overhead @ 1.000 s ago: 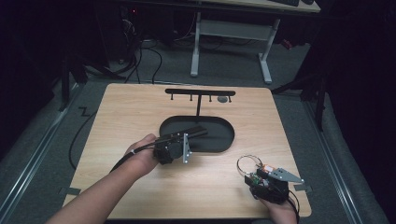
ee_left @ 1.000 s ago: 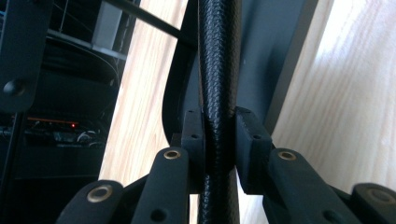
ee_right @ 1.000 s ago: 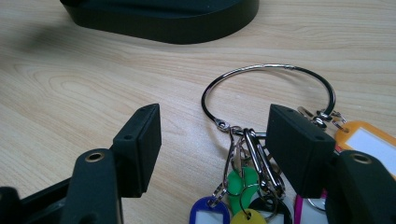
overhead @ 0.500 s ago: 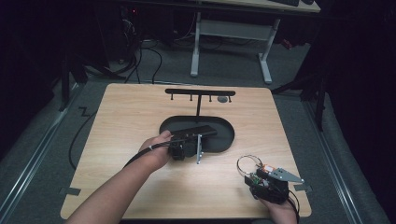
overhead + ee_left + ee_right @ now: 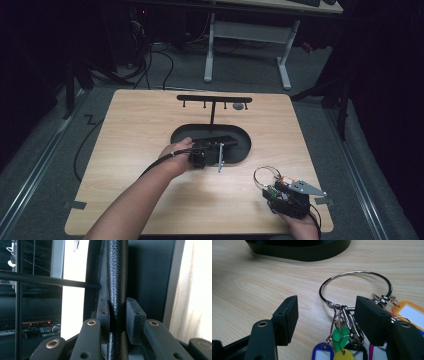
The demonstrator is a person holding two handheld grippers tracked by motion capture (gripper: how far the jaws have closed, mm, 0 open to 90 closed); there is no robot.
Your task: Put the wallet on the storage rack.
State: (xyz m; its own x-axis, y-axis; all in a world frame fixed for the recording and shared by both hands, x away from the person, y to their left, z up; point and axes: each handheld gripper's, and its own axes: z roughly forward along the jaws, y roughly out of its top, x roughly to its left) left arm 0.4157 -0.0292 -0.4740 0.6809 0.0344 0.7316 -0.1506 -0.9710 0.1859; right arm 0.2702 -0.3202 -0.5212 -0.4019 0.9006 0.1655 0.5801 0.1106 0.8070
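My left gripper (image 5: 210, 148) is shut on a long black strap with a grained surface (image 5: 220, 140), held over the black oval base (image 5: 176, 136) of a hook stand. In the left gripper view both pads (image 5: 134, 315) pinch the strap (image 5: 117, 277), which runs straight up between the jaws of the left gripper (image 5: 117, 311). Near the table's front right corner my right gripper (image 5: 274, 189) stands open. Its jaws straddle a steel key ring (image 5: 357, 280) with several coloured tags (image 5: 342, 353); the right gripper (image 5: 327, 310) has a wide gap on its left side. The key ring (image 5: 264, 175) lies flat on the wood.
From the oval base rises a thin post carrying a black crossbar with hooks (image 5: 214, 98); a small grey object (image 5: 239, 106) hangs at its right end. Light wood tabletop (image 5: 130, 130) spreads left of the base. White desk legs (image 5: 285, 60) stand on the floor beyond.
The left hand has carried the black strap to the right and a little lower, further over the oval base. The right gripper has stayed in place.
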